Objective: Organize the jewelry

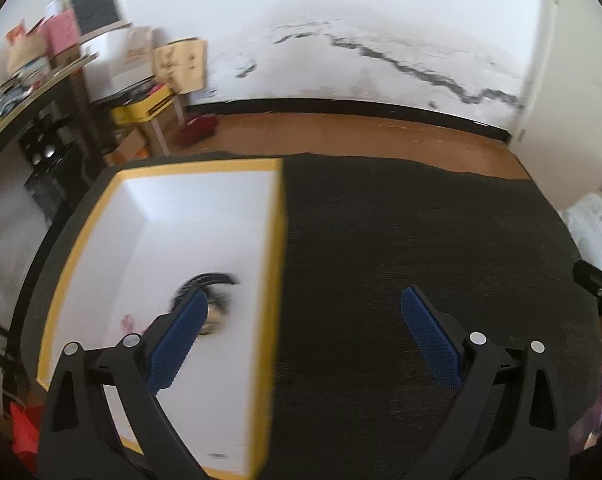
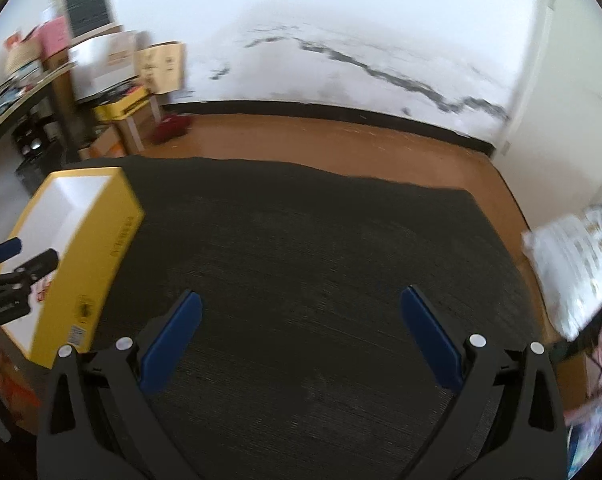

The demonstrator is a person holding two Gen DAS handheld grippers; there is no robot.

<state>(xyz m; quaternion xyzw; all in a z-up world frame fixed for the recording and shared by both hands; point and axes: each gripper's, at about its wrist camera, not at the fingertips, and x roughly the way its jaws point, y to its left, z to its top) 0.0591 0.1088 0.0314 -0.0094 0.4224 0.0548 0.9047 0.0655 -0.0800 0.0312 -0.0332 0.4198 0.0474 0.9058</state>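
A yellow box (image 1: 275, 264) with a white inside lies on the dark mat (image 1: 421, 240) at the left. Inside it lie a blurred dark piece of jewelry (image 1: 215, 280) and a small pink item (image 1: 128, 323). My left gripper (image 1: 303, 310) is open, its left finger over the box and its right finger over the mat, with nothing between them. In the right wrist view the same box (image 2: 101, 256) sits at the left edge, and my right gripper (image 2: 301, 310) hangs open over the bare mat (image 2: 301, 240). The left gripper's tip (image 2: 5, 254) shows above the box.
Wooden floor (image 1: 341, 136) runs beyond the mat to a white wall with a black baseboard. Shelves and cartons (image 1: 61, 80) crowd the far left. A patterned white bag (image 2: 573, 264) lies at the mat's right side. The right gripper's tip (image 1: 599, 284) shows at the right edge.
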